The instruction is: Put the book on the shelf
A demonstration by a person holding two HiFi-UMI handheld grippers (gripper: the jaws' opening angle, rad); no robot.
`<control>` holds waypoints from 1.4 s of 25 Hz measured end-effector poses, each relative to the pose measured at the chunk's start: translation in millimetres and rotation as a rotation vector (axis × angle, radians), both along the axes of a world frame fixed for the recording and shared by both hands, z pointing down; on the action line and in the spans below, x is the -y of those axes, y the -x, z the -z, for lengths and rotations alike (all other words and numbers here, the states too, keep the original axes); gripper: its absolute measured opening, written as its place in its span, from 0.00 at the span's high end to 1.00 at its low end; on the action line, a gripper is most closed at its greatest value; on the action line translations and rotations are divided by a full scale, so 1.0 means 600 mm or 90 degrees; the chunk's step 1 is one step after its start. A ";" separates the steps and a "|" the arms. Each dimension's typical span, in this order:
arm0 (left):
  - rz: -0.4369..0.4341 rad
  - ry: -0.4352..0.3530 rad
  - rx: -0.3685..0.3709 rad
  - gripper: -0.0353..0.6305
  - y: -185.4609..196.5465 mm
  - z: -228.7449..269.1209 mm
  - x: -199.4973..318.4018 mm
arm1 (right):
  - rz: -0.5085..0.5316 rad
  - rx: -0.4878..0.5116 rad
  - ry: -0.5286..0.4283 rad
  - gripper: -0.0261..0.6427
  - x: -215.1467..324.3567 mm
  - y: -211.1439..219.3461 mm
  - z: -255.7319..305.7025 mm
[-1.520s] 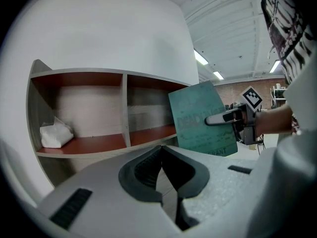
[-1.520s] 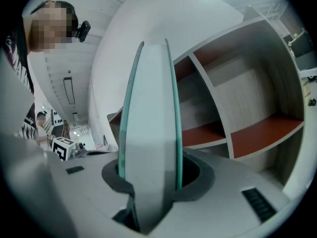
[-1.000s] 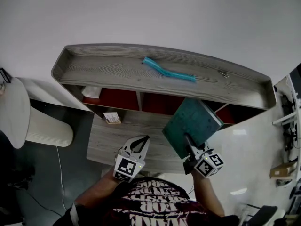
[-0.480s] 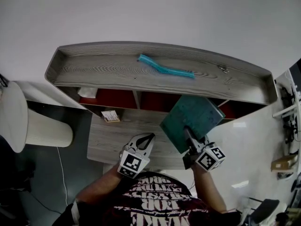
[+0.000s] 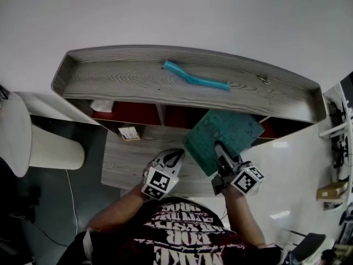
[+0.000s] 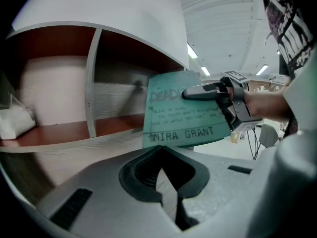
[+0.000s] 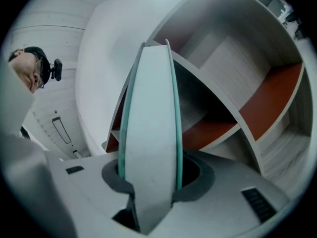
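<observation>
right gripper is clamping the teal book by its lower edge, one finger lying across the front cover. In the right gripper view the right gripper is pressing its pads on both covers, the book standing edge-on between them, pale page block outward. left gripper is hanging just beside the book's left edge, its jaws together with nothing between them; in its own view the left gripper is showing the tips meeting.

ahead of the left gripper the book is showing its cover: "mira grant" is reading clearly along the bottom, and a title starting "dead" is running under the right gripper; the small lines between are too blurred to read fully.

beyond both grippers the wooden shelf is standing against the wall, red inside. the book is hovering in front of the opening right of the divider, not inside it. a teal strip is lying on top of the shelf, and a small labelled card, print too small to read, is lying on the lower board to the left gripper's left.
</observation>
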State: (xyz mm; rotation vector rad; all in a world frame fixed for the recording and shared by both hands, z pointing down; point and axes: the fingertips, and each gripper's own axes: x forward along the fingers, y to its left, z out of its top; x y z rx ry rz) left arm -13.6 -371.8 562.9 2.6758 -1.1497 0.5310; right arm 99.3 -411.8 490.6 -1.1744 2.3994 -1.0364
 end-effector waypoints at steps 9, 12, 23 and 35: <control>0.001 0.011 0.017 0.94 -0.002 -0.039 0.024 | 0.017 0.015 0.010 0.72 0.007 0.024 -0.005; 0.002 0.015 0.020 0.94 -0.003 -0.043 0.027 | 0.019 0.028 0.016 0.72 0.007 0.030 -0.007; 0.054 -0.003 0.031 0.94 0.030 -0.006 0.061 | 0.027 0.070 0.053 0.71 0.016 0.034 -0.025; 0.072 -0.020 0.059 0.94 0.063 0.006 0.077 | 0.045 0.132 0.069 0.71 0.033 0.062 -0.023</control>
